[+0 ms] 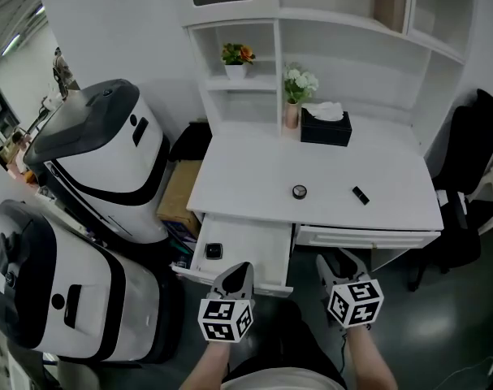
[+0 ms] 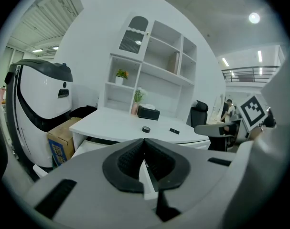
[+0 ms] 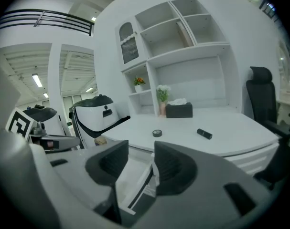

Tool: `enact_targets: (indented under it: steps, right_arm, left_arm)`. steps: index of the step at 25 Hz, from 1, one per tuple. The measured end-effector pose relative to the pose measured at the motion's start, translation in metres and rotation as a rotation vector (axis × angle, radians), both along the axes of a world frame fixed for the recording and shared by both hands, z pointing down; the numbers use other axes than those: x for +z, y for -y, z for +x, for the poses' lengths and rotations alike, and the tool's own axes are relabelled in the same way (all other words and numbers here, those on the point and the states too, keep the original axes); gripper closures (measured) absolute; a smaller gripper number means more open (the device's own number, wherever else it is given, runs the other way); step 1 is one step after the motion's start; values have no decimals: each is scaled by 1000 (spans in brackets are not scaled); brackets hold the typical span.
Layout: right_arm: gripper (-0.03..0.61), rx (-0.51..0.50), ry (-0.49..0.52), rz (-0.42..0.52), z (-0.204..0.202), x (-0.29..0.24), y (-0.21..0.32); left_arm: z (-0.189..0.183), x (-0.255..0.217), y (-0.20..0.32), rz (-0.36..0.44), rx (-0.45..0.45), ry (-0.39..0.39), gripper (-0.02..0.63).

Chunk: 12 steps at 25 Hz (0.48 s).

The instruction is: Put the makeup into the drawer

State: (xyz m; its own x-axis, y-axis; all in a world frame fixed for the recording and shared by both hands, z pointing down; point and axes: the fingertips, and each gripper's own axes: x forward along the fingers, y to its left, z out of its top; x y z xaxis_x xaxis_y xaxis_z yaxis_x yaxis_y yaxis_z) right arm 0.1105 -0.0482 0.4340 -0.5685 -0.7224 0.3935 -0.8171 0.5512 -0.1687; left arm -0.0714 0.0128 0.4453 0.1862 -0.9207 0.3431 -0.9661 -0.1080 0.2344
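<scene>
A small round black compact (image 1: 299, 191) and a black makeup tube (image 1: 360, 195) lie on the white desk (image 1: 246, 177). Below the desk's left side a white drawer (image 1: 254, 246) stands pulled out, with a small black item (image 1: 214, 251) in its near left corner. My left gripper (image 1: 236, 273) hovers over the drawer's front edge, its jaws shut with the tips meeting and nothing between them (image 2: 145, 141). My right gripper (image 1: 341, 265) hangs in front of the desk edge, open and empty (image 3: 141, 147). From the right gripper view the compact (image 3: 157, 133) and tube (image 3: 204, 134) lie ahead.
A black tissue box (image 1: 326, 126), a vase of white flowers (image 1: 293, 96) and a potted plant (image 1: 236, 58) stand at the back by the shelves. Two large white machines (image 1: 100, 161) and a cardboard box (image 1: 179, 197) crowd the left. A black chair (image 1: 473, 177) stands right. A second drawer (image 1: 368, 236) is slightly out.
</scene>
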Motion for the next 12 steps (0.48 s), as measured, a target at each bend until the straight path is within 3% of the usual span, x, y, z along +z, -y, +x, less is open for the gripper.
enact_targets:
  steps: [12]
  right_arm:
    - [425,-135,-88,-30,-40,29,98]
  left_arm:
    - [-39,7,47,-34,-148,11,612]
